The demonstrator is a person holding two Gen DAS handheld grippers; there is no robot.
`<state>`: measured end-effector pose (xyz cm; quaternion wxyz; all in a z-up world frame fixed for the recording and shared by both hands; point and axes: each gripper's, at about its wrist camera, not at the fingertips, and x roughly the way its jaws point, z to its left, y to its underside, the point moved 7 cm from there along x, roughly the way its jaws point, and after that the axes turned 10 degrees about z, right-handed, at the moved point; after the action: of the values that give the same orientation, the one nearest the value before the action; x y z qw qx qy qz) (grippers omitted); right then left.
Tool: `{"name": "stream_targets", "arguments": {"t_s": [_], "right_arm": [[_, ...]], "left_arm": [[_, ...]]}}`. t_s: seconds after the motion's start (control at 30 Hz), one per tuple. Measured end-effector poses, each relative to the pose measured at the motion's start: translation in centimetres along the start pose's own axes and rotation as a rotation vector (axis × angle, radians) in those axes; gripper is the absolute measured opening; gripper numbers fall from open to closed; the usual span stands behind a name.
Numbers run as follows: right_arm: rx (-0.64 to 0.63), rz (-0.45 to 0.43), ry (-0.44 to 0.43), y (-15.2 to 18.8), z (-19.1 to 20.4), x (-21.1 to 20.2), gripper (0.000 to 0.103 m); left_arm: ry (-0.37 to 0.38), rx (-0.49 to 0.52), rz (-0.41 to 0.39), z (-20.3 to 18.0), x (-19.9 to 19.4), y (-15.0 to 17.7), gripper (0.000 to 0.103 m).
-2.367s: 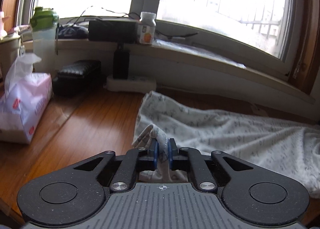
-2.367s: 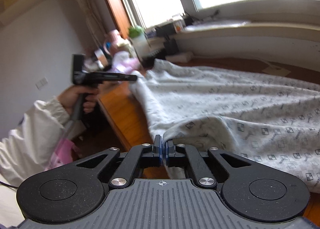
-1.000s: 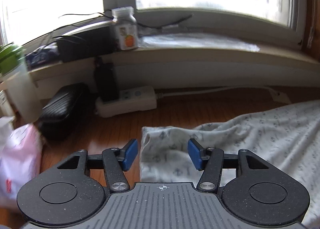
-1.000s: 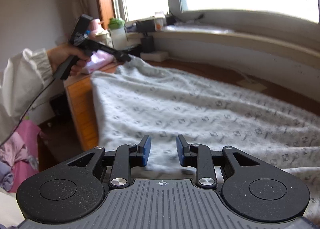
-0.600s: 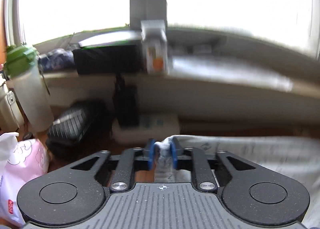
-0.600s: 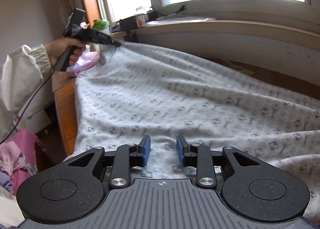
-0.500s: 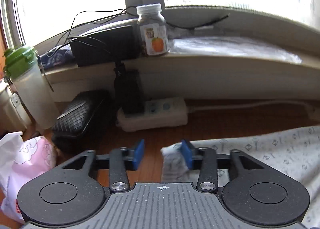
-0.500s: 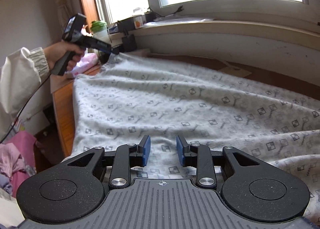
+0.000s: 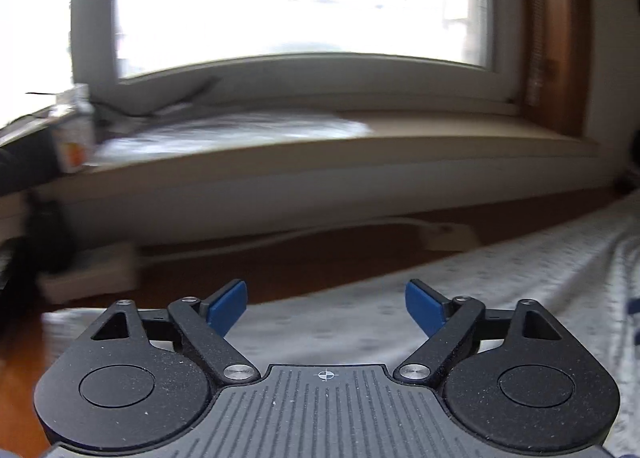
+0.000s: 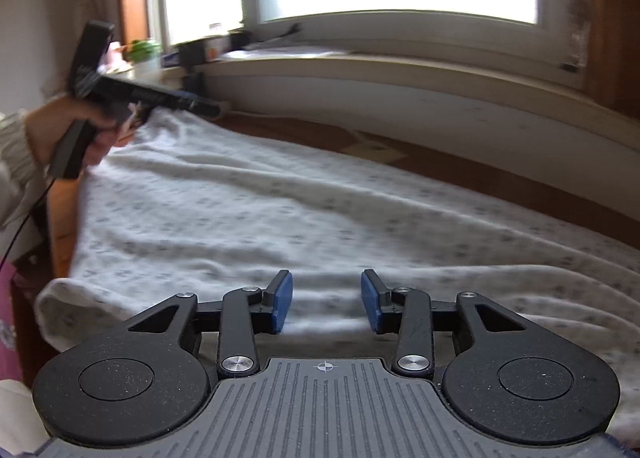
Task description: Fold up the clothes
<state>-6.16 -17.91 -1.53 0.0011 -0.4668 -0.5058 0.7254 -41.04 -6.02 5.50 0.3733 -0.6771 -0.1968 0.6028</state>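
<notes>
Closest in, the right gripper (image 10: 326, 304) hangs with its blue pads apart, nothing between them, just above the near edge of the cloth (image 10: 280, 209). The patterned white cloth lies spread over the wooden table (image 10: 62, 213). At its far corner a hand (image 10: 68, 125) holds the left gripper (image 9: 326, 308), spread wide and empty. Behind runs the windowsill (image 10: 400, 69).
</notes>
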Motion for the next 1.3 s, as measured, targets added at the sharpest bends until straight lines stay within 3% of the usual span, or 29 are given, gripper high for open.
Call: {"name": "stream_targets", "arguments": {"t_s": [0.2, 0.4, 0.6, 0.93, 1.07, 1.17, 1.3], "right_arm": [[0.046, -0.001, 0.072, 0.0, -3.6, -0.3, 0.04], [0.086, 0.007, 0.114, 0.5, -6.6, -0.2, 0.04], [0.12, 0.02, 0.106, 0.8, -8.2, 0.7, 0.041], [0.193, 0.007, 0.049, -0.1, -8.8, 1.8, 0.045], [0.13, 0.027, 0.089, -0.4, -7.8, 2.1, 0.051], [0.084, 0.041, 0.124, -0.5, -7.2, 2.4, 0.053], [0.096, 0.035, 0.113, -0.6, -7.5, 2.2, 0.054]], "left_arm": [[0.077, 0.046, 0.048, -4.0, 3.4, 0.1, 0.091], [0.077, 0.012, 0.136, -2.8, 6.1, 1.1, 0.091], [0.053, 0.028, 0.13, 0.0, 8.0, -0.1, 0.088], [0.01, 0.007, 0.135, 3.6, 9.8, -1.4, 0.097], [-0.025, 0.021, 0.123, 3.0, 8.8, -1.2, 0.101], [-0.01, 0.031, 0.089, 0.8, 6.5, -1.1, 0.103], [0.073, 0.059, 0.041, -3.9, 2.1, -0.9, 0.103]]}}
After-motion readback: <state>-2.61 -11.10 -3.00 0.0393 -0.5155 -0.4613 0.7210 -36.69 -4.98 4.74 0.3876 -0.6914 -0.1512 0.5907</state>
